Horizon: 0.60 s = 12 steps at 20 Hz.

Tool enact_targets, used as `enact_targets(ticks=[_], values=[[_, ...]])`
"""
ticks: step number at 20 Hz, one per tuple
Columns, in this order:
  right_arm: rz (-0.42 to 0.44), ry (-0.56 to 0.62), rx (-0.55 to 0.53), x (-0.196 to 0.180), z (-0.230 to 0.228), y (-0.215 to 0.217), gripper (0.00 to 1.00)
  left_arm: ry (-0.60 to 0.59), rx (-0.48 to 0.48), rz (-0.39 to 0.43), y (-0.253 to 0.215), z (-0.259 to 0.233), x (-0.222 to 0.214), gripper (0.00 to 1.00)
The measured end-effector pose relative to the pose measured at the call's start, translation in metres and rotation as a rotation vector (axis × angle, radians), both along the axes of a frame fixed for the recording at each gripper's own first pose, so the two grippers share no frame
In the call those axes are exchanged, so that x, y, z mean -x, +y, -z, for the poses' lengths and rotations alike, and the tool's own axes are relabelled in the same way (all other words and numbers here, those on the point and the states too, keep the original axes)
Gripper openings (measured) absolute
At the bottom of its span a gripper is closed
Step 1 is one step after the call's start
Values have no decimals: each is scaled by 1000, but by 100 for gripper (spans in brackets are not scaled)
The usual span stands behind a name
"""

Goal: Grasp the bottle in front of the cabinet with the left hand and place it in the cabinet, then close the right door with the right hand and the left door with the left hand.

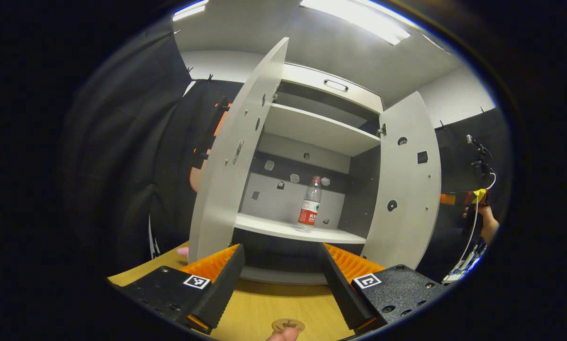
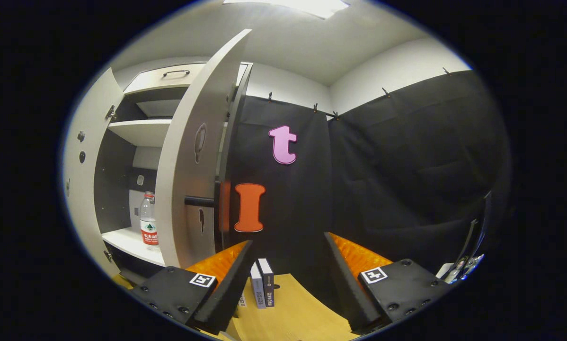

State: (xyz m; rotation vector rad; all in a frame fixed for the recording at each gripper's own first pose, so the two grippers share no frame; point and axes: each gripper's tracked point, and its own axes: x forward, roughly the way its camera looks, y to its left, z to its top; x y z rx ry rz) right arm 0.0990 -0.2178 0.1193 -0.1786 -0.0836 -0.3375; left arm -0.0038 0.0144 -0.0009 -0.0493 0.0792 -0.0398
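Observation:
A clear plastic bottle (image 1: 309, 203) with a red label and red cap stands upright on the lower shelf (image 1: 283, 228) of the grey cabinet. Both doors hang open: the left door (image 1: 226, 156) and the right door (image 1: 406, 189). My left gripper (image 1: 283, 279) is open and empty, low in front of the cabinet and well short of the bottle. In the right gripper view the bottle (image 2: 148, 220) shows past the right door (image 2: 193, 166), whose dark bar handle (image 2: 199, 201) sticks out. My right gripper (image 2: 286, 279) is open and empty, to the right of that door.
The cabinet stands on a wooden table (image 1: 264, 308) bearing a small round disc (image 1: 288, 325). Two small upright boxes (image 2: 262, 283) stand on the table just ahead of my right gripper. A hand (image 1: 487, 222) shows at the far right, beyond the right door.

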Motion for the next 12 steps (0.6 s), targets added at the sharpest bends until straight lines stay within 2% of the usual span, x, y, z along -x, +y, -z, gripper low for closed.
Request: enact_targets(ticks=[3, 7, 12], values=[[-65, 7, 7, -2, 2, 15, 94, -3, 18, -4, -1, 1, -3, 95], [-93, 10, 0, 0, 5, 34, 94, -5, 33, -2, -2, 2, -7, 95], [-182, 28, -13, -8, 13, 81, 94, -4, 35, 0, -3, 1, -10, 95]])
